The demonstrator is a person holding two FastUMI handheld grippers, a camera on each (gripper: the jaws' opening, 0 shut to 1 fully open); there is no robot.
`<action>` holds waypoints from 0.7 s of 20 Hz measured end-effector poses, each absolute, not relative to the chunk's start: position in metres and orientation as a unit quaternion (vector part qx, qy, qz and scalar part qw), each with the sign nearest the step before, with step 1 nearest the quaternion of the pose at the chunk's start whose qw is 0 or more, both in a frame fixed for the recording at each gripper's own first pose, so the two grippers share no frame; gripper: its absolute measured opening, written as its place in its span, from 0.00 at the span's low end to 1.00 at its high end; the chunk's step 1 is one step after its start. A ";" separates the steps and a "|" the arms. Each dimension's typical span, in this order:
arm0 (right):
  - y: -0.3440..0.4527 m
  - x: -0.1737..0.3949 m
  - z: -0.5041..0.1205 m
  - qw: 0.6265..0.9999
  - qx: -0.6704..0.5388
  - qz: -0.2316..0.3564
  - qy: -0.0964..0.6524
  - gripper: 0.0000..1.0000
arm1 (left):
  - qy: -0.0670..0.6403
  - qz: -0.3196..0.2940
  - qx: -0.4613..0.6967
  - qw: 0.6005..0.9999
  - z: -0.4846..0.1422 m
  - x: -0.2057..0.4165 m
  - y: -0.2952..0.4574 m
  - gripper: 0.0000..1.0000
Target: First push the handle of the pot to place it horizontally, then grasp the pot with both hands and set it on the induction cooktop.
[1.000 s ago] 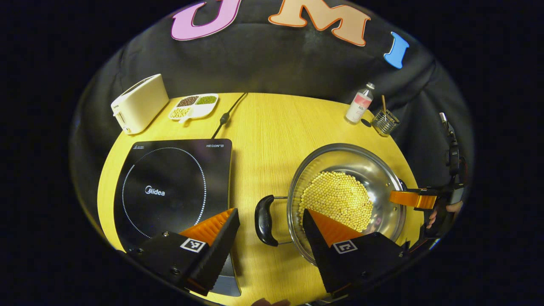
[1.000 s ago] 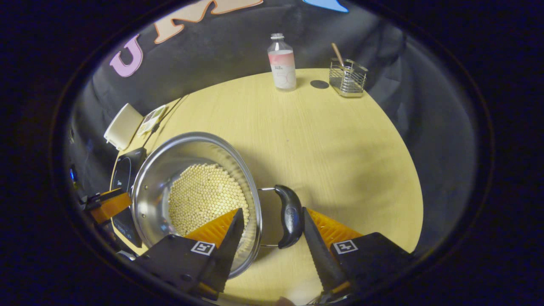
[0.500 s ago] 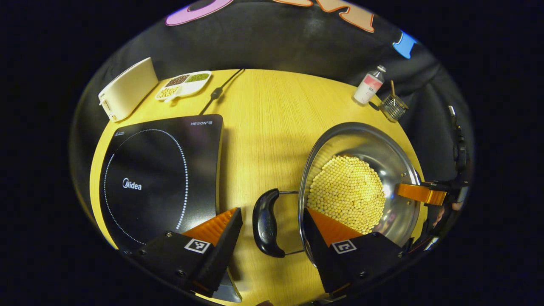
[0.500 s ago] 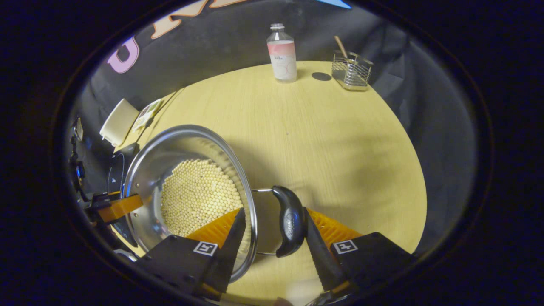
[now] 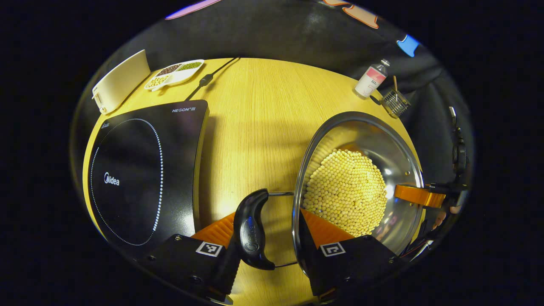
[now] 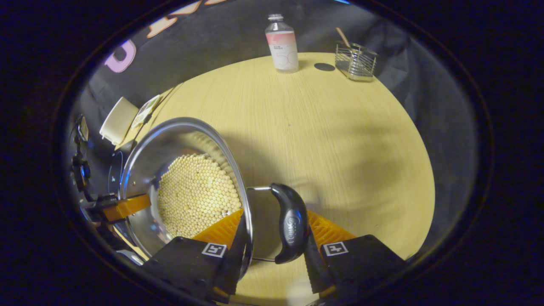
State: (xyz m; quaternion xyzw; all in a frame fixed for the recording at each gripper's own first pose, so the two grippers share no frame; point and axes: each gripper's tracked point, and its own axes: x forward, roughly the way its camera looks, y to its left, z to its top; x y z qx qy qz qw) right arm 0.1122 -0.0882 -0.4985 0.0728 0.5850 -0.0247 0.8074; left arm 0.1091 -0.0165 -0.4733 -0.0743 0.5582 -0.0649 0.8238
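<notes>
Left gripper (image 5: 267,248) and right gripper (image 6: 272,250) each straddle one pot (image 5: 374,140) handle (fingers narrow, one inside the rim), whether pressing I cannot tell.

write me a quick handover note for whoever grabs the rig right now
Left hand-held gripper: jaws straddle the black curved pot handle on the cooktop side and the pot's rim; can't tell if they are clamped.
Right hand-held gripper: same around the opposite black handle and the rim; grip unclear.
Round stainless steel pot, holding yellow beans, is over the yellow wooden table, right of the black induction cooktop.
Done: both handles look horizontal.
Left: confirm both grips, lift, set the pot on the cooktop.
</notes>
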 end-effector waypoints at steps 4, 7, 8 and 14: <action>-0.088 0.114 -0.496 0.804 0.109 -0.026 0.584 0.51 | 0.569 -0.065 -0.084 0.816 -0.474 0.108 -0.015 0.64; -0.083 0.111 -0.493 0.800 0.127 -0.024 0.586 0.44 | 0.575 -0.057 -0.100 0.810 -0.471 0.105 -0.015 0.61; -0.082 0.112 -0.494 0.802 0.127 -0.020 0.584 0.41 | 0.571 -0.057 -0.100 0.813 -0.467 0.103 -0.012 0.60; -0.088 0.119 -0.491 0.811 0.140 -0.006 0.568 0.41 | 0.549 -0.047 -0.091 0.830 -0.437 0.100 0.001 0.60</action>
